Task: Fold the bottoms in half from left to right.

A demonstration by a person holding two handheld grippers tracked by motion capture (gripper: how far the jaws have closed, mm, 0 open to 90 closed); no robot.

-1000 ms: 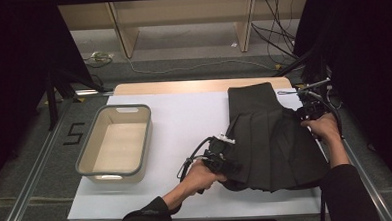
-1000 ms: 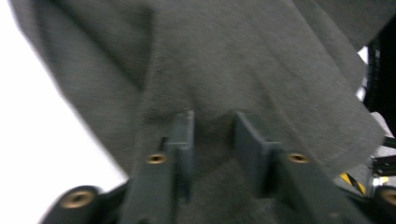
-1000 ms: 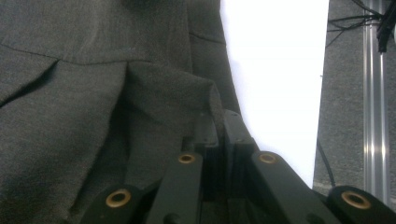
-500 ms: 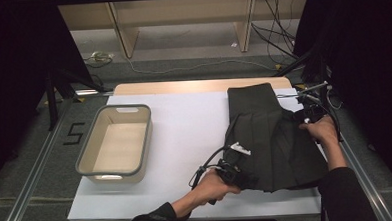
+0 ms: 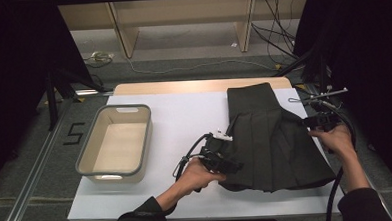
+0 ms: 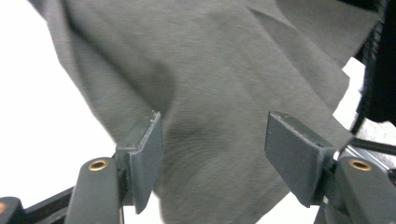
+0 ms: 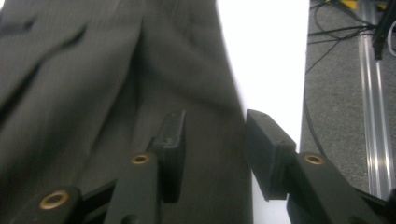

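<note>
At the bottom of the high view a dark sleeve and hand come in, cut off by the lower edge, holding the left gripper (image 5: pixel 225 162) against the lower left edge of the cloth (image 5: pixel 273 139). Its tips are hard to make out there, black against the dark fabric. In the left gripper view the jaws stand well apart, having just been opening; the cloth (image 6: pixel 219 93) lies beneath and beyond the gap, and the pads do not press on it. The picture is blurred.

At the right of the high view the other hand holds the right gripper (image 5: pixel 312 121) at the cloth's right edge; a cable runs down from it and leaves the frame at the bottom. In the right gripper view the jaws are partly open, having just been opening too. The cloth's (image 7: pixel 116 93) edge runs between them, but whether either pad touches it is not clear.

The cloth, dark and pleated, lies folded on the right half of the white table (image 5: pixel 184 116), its top reaching toward the far edge. A small white tag (image 5: pixel 222 136) shows by its left edge; any print on it is too small to read.

At centre left stands a grey bin (image 5: pixel 136 168). Left of it, on the floor, a marking (image 5: pixel 76 133) reads "5".
</note>
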